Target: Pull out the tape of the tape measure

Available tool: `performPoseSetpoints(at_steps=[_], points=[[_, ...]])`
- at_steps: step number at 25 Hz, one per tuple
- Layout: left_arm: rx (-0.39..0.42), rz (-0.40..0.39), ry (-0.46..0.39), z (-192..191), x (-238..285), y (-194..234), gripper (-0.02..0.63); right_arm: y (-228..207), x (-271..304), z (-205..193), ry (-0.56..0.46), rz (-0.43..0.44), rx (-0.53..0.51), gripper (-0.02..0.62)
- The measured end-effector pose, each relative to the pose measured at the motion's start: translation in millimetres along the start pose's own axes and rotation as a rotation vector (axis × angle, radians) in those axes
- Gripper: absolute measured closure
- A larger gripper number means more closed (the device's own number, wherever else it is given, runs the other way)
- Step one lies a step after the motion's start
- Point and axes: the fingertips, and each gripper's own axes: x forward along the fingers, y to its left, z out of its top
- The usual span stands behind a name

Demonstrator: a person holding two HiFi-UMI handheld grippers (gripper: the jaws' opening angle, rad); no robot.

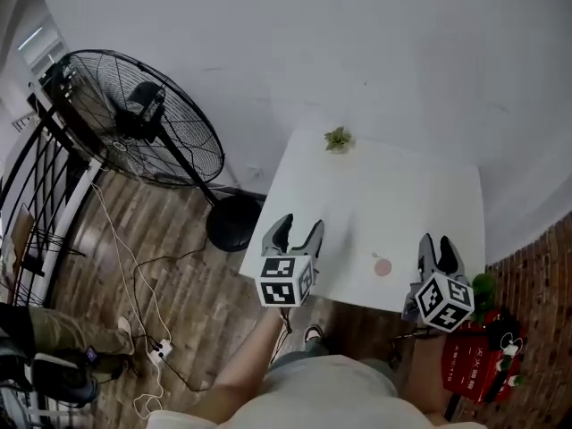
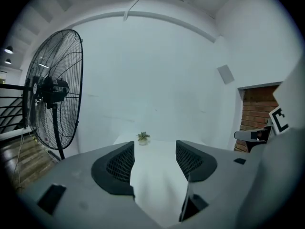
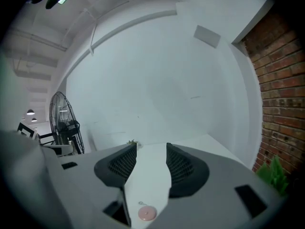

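Note:
A small round pink tape measure (image 1: 382, 267) lies flat on the white table (image 1: 393, 195), near its front edge. In the right gripper view the tape measure (image 3: 147, 213) shows low between the jaws, with a small pull tab beside it. My left gripper (image 1: 295, 233) hovers over the table's front left corner, open and empty. My right gripper (image 1: 439, 249) is at the front right, just right of the tape measure, also open with nothing between its fingers. In the left gripper view my left gripper (image 2: 154, 159) frames only bare tabletop.
A small potted plant (image 1: 338, 138) stands at the table's far edge. A large black pedestal fan (image 1: 143, 119) is on the wooden floor to the left, with cables. A red box (image 1: 474, 365) and green leaves sit at the lower right by a brick wall (image 3: 281, 89).

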Motion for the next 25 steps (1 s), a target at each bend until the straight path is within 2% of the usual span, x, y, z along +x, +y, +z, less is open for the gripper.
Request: performPoseSetpoints(at_steps=[5,9,19,25], points=[[-0.029,-0.031,0.016,-3.1,23.5,16.6,0.334,7.8,4.6,-8.9,0.023,-0.036,-0.006,0.400],[-0.049,-0.055,0.047,-14.4,42.5,10.0,0.334,4.0,10.4,-12.9,0.050,-0.041,-0.025,0.399],[-0.074,-0.059,0.067,-23.5,58.2,-3.8,0.334,-12.1,23.6,-12.0,0.075,-0.025,-0.028,0.396],[-0.084,-0.048,0.113,-44.0,62.1,-8.1,0.334,-11.3,33.5,-29.5,0.129,0.006,-0.029,0.394]])
